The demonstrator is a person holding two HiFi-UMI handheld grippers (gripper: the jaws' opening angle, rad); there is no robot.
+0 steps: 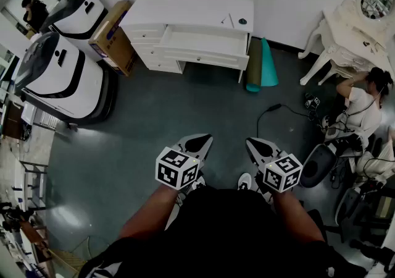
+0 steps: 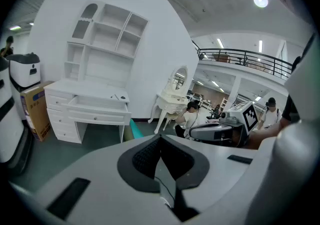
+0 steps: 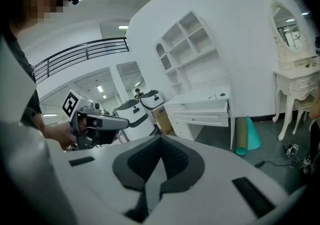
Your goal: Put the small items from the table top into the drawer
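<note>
Nearest, the left hand-held gripper (image 1: 199,143) and the right hand-held gripper (image 1: 257,145) are hanging side by side over the dark floor (image 1: 154,116), each with its ribbed black pads pressed together on nothing; both are pointing ahead at the white desk (image 1: 185,8), well apart from it; its wide, shallow drawer (image 1: 197,57) is standing pulled out, long axis along the desk front; on the top, at the right end, a small dark round item (image 1: 242,21) is sitting beside a slim pale item (image 1: 229,20), which is lying roughly front to back.
</note>
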